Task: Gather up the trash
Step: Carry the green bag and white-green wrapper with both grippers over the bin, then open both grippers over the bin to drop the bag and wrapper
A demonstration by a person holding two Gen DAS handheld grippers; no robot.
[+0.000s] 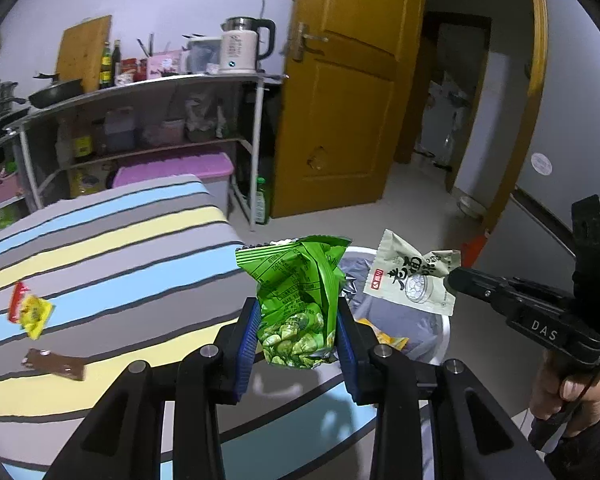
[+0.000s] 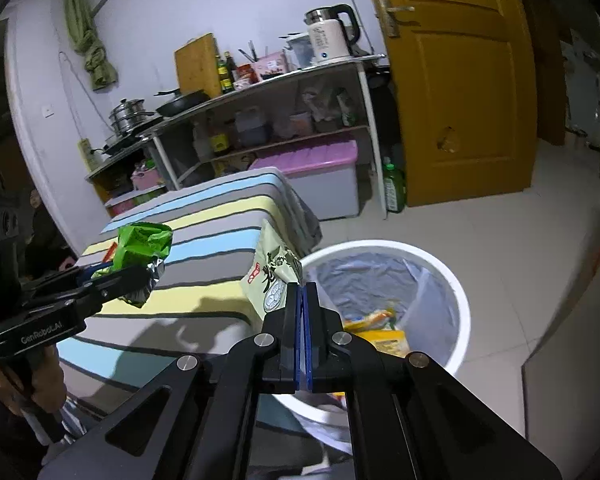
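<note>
Since both are light, crinkly film, the left tool (image 1: 296, 320) half-closed pinches the green snack bag (image 1: 300, 296) mid-body, while the right tool (image 2: 302, 296) is fully shut on the pale wrapper (image 2: 274, 276) by its edge.

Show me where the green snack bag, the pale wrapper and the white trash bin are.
green snack bag (image 1: 296, 300), left wrist view, on its crumpled middle.
pale wrapper (image 1: 410, 280), left wrist view, on its printed face.
white trash bin (image 2: 460, 304), right wrist view, on its right rim.

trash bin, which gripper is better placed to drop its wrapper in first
Right, probably. The right gripper holds the pale green wrapper beside the white trash bin's rim; the left gripper's green snack bag hangs over the striped bed.
</note>
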